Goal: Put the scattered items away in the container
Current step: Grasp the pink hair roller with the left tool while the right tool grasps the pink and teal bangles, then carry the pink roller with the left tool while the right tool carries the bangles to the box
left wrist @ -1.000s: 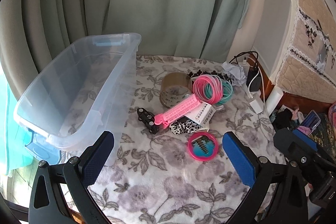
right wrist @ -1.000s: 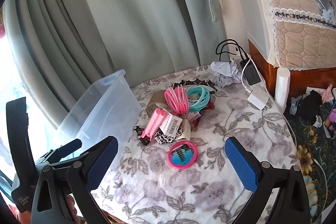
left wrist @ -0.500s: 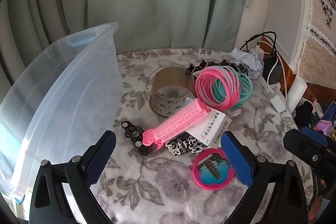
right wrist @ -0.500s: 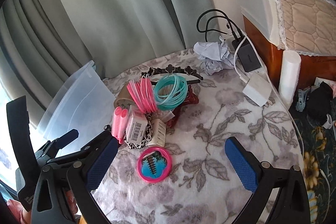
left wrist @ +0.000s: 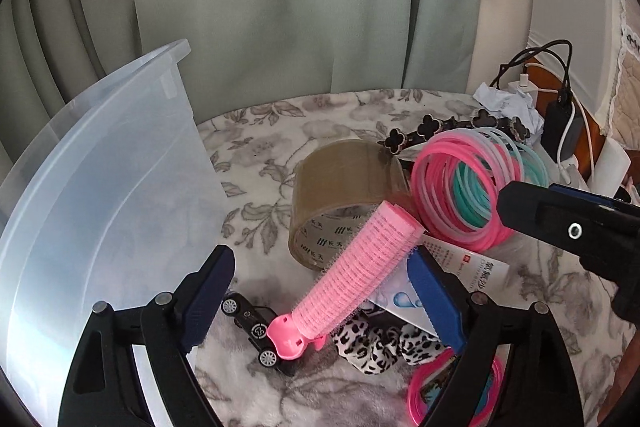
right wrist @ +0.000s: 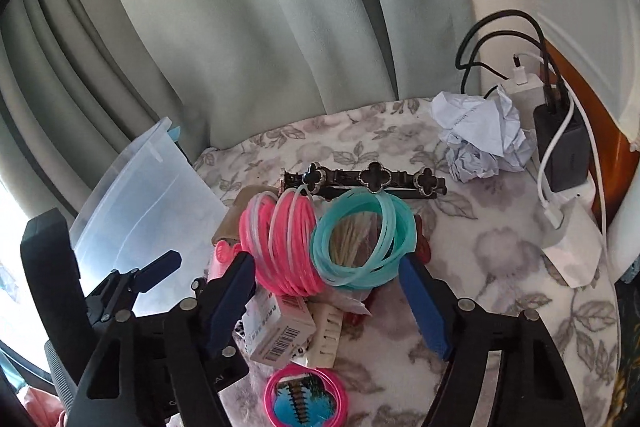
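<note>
A clear plastic bin [left wrist: 100, 195] stands at the left of a floral-covered table; it also shows in the right wrist view [right wrist: 136, 203]. My left gripper [left wrist: 320, 291] is open around a pink hair roller [left wrist: 352, 275], with a small black toy car [left wrist: 252, 327] beside it. A brown tape roll [left wrist: 340, 187] lies behind. My right gripper [right wrist: 328, 291] is open around the pink bangles [right wrist: 280, 239] and teal bangles [right wrist: 360, 239]. A white barcode box [right wrist: 280, 327] and a round pink mirror [right wrist: 306, 401] lie below them.
A black clover headband [right wrist: 372, 179], crumpled paper [right wrist: 480, 135], a black charger [right wrist: 564, 147] with cables and a white adapter [right wrist: 572, 247] sit at the back right. A leopard scrunchie [left wrist: 376, 347] lies under the roller. Green curtains hang behind the table.
Both grippers have moved forward and down into the pile. The left now straddles the pink roller, the right straddles the bangles. Both stay open.
</note>
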`<state>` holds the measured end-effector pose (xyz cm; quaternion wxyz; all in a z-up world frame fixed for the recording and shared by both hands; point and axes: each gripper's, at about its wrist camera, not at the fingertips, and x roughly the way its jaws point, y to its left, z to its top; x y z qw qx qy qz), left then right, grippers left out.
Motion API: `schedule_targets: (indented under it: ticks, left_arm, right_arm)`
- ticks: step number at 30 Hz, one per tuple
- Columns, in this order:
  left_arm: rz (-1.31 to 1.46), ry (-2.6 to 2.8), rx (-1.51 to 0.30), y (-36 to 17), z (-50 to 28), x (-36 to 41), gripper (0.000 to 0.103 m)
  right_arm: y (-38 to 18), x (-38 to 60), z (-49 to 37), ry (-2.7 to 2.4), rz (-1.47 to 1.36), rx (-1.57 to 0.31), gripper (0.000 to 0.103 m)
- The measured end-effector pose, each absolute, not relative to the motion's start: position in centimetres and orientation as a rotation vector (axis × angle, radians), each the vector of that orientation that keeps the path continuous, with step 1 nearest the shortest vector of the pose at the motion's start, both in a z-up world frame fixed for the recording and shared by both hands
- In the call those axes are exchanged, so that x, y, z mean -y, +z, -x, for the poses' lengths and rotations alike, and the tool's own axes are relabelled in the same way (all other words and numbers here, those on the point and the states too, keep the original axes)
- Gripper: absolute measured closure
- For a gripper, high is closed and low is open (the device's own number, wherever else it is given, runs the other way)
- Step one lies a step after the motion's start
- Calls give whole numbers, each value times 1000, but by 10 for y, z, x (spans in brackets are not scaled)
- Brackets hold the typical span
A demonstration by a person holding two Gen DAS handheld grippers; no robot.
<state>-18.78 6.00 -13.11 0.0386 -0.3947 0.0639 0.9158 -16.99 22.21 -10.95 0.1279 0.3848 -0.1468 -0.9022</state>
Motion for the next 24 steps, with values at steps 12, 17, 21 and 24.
schedule_targets:
  ticks: [12,17,21,24]
  left_arm:
    - [1248,2787,-126,-137,191,-49,17]
    - [1256,2782,-132,-140,192,-48,21]
    - [1263,2755,-116,-141,194,-48,37]
    - [1291,2723,-90,-144,197,-49,59]
  right_arm:
    - [-87,-219,175,-2601,-1014,449,37]
    - [-113,-207,192,-2567,-1156,430,43]
    - [-124,-214,196,-2558,-1190,497,59]
    - [-123,-224,194,-2533,-1171,592,76]
